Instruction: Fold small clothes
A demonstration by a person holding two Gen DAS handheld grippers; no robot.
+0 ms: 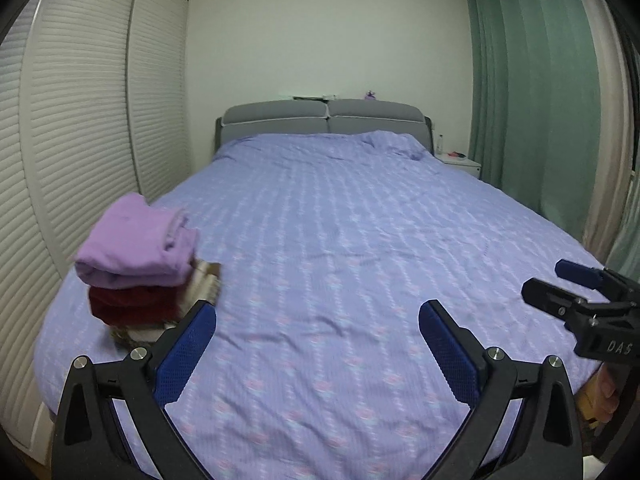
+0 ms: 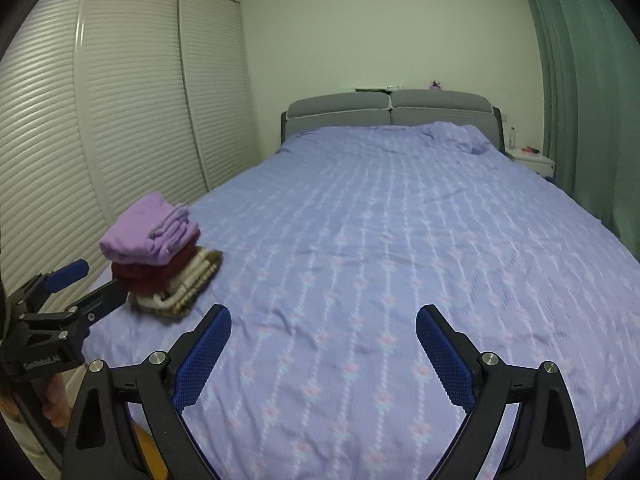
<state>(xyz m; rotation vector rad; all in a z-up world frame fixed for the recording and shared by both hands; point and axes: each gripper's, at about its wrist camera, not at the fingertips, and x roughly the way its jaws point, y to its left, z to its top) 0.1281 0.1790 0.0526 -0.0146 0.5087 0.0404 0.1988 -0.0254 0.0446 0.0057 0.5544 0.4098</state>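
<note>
Clothes stack (image 1: 138,268) left of spread, empty jaws

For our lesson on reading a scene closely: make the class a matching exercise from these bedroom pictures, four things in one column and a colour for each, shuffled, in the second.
Column 1:
1. top folded garment on the stack
2. folded garment beneath it
3. curtain
4. headboard

Column 2:
A. grey
B. dark red
C. green
D. lilac

Pairs: 1-D, 2-B, 3-C, 4-A

The stack lies on the bed, near its left edge. Both the left claw and the right claw are open and hold nothing.
</note>
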